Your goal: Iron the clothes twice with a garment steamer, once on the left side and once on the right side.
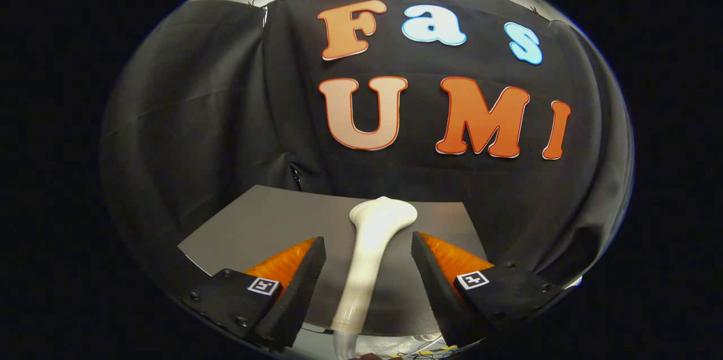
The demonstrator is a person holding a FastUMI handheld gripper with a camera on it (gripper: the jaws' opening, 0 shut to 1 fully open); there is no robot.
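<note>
Black cloth backdrop, grey mat (271, 224) below. My gripper (368, 247) fingers apart, touching nothing. White garment steamer (367, 252) lies between them, head at 12 o'clock. Best: centre on handle, close both fingers evenly.

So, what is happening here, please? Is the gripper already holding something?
Not yet. A hand-held gripper is lined up on a white garment steamer that lies on a dark grey mat in front of the black cloth wall. The two fingers are open, one on each side of the steamer's handle, with a gap to it on both sides, so nothing is gripped. The steamer's wide head points away from the fingers, toward the wall. No clothes can be seen, so ironing does not appear to have started.
</note>
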